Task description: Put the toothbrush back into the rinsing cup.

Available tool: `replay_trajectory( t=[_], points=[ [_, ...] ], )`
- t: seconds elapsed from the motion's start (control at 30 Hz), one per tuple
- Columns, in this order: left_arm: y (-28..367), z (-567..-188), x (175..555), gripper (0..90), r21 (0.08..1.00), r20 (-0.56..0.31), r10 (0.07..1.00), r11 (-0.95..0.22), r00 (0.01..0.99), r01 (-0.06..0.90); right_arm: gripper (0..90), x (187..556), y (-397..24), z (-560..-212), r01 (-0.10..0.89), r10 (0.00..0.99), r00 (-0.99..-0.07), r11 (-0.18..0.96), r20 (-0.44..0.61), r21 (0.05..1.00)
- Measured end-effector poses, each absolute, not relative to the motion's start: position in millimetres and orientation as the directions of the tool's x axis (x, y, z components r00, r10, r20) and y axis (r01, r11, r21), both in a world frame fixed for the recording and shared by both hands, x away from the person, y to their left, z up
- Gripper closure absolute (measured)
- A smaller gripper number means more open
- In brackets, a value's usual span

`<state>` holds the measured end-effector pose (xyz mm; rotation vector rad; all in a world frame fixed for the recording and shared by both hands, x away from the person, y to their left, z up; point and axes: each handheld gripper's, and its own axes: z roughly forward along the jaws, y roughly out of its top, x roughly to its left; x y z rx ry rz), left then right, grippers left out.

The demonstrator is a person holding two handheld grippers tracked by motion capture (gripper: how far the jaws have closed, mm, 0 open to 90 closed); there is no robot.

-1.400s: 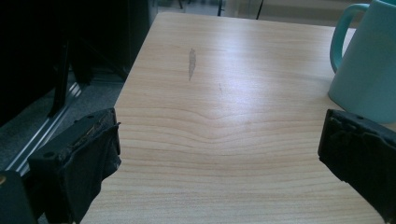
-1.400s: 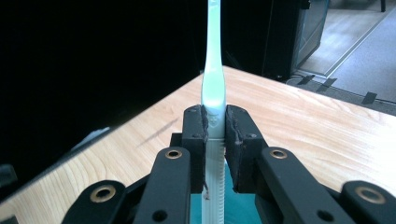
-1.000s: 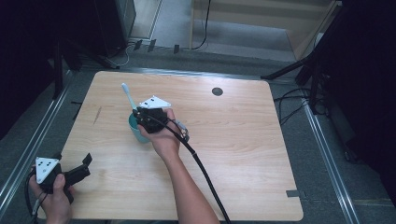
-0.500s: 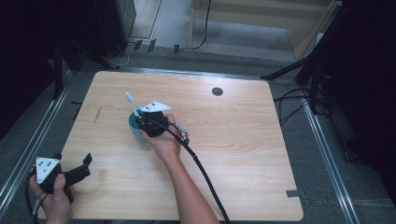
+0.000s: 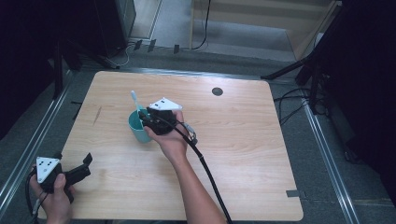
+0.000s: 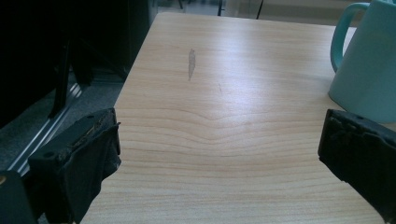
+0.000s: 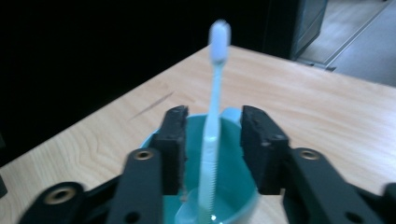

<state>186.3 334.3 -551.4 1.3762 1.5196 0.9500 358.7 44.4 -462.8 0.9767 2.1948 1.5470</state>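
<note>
Standing in the teal mug [image 5: 139, 127], the white toothbrush [image 5: 135, 103] leans with its bristled head up above the rim and its handle end down inside; the right gripper view shows the toothbrush [image 7: 212, 126] rising straight between the two black pads with a gap on either side, so neither pad presses on it. The right gripper [image 5: 150, 117] hangs just over the mug's rim on the side toward the person, and its jaws have just been opening, with the toothbrush handle between them but free of them. The mug sits on the wooden table [image 5: 243, 140], left of the table's middle and well apart from the small dark round hole [image 5: 216, 91] near the far edge. The left gripper [image 5: 81, 168] rests in the person's left hand [image 5: 55, 198] well away from the mug, at the table's near left corner, its jaws spread wide with nothing between them. In the left gripper view the mug [image 6: 369, 60] stands beyond the right-side pad, handle turned toward the middle of that view, and a short dark streak [image 6: 191, 63] marks the wood to the left of the mug.
</note>
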Motion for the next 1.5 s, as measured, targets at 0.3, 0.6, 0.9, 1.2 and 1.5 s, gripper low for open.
replay_trajectory(
  t=[0.3, 0.6, 0.9, 1.2, 1.5],
  points=[
    [334.2, -551.4, 186.4, 0.0, 0.932, -0.100, 0.995, 0.104, -0.029, 0.347, 33.4, 362.0, -0.9, -455.8, 0.349, 0.733, -0.668, 0.155, 0.129, 0.924],
    [334.4, -551.4, 186.1, 0.0, 0.933, -0.100, 0.995, 0.104, -0.029, 0.345, 0.0, 357.6, -40.4, -457.1, 0.369, 0.810, -0.580, 0.163, 0.089, 0.915],
    [334.0, -551.4, 186.2, 0.0, 0.933, -0.098, 0.995, 0.102, -0.029, 0.345, 0.0, 348.5, -81.7, -461.1, 0.370, 0.845, -0.528, 0.131, 0.092, 0.920],
    [333.4, -551.4, 186.2, 0.0, 0.934, -0.095, 0.995, 0.100, -0.031, 0.344, 0.0, 338.7, -125.5, -467.8, 0.367, 0.874, -0.478, 0.107, 0.088, 0.924],
    [333.4, -551.5, 186.2, 0.0, 0.935, -0.094, 0.995, 0.099, -0.030, 0.341, 0.0, 329.5, -171.8, -483.9, 0.372, 0.915, -0.394, 0.067, 0.092, 0.926]
  ],
)
